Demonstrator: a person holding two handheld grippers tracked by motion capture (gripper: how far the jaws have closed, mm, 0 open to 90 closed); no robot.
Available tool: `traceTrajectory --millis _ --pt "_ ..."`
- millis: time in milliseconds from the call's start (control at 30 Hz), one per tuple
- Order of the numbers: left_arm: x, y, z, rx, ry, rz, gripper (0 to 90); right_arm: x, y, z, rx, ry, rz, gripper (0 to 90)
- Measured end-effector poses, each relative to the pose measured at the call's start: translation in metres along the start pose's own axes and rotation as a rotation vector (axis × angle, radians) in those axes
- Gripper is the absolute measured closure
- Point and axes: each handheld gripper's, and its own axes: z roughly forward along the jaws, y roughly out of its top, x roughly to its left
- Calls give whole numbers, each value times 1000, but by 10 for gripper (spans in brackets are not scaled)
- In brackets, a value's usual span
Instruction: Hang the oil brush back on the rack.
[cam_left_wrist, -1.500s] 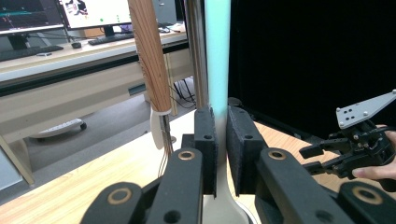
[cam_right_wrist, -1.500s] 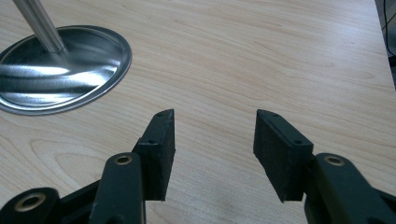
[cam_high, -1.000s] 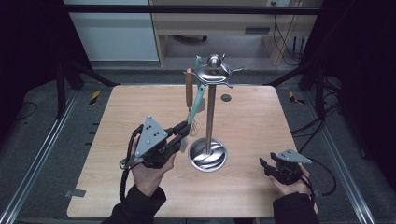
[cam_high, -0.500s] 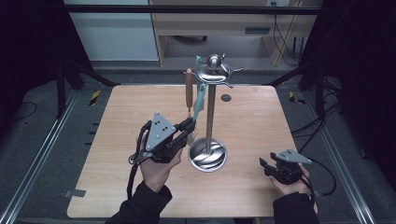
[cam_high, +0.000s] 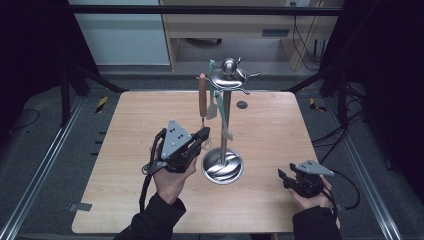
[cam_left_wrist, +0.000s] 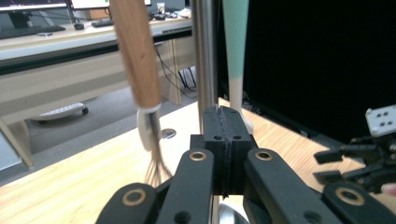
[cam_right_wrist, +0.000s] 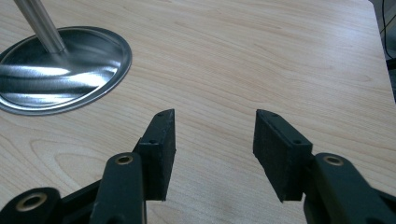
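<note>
Wooden is the handle of the whisk (cam_high: 202, 97), which hangs straight down from the top ring of the metal stand (cam_high: 226, 95) near the middle of the table (cam_high: 125, 130). Its thin wires end a little above the table surface, not touching it. A pale green spatula (cam_high: 212, 102) hangs just beside it, between the whisk and the stand's pole.

The left claw (cam_high: 202, 135) is the nearer one. In the high view its tip is just below the whisk wires and beside the round base (cam_high: 222, 167) of the stand. In the left gripper view the left claw (cam_left_wrist: 223, 140) has its jaws pressed together with no gap, and they hold nothing. The whisk (cam_left_wrist: 140, 70) stands up and to the left of the tip, the pole directly behind it, and the spatula (cam_left_wrist: 236, 46) to the right.

The long axis of the whisk is vertical, so I judge that the jaws must first open and then come around the handle from the side, moving forward and a little to the left.

The right claw (cam_high: 285, 176) rests well apart, near the front right edge of the table. In the right gripper view the right claw (cam_right_wrist: 215, 151) is wide open and empty above bare wood.
</note>
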Motion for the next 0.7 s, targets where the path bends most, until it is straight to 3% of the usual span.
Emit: traceTrajectory --millis 300,533,700 --pt "28 -45 -17 111 8 -43 900 0 -1 1 3 -8 2 473" --pt "51 -83 -24 196 48 -72 900 0 -1 1 8 -12 13 459" --pt "61 -104 -32 260 65 -67 900 0 -1 1 4 -14 13 453"
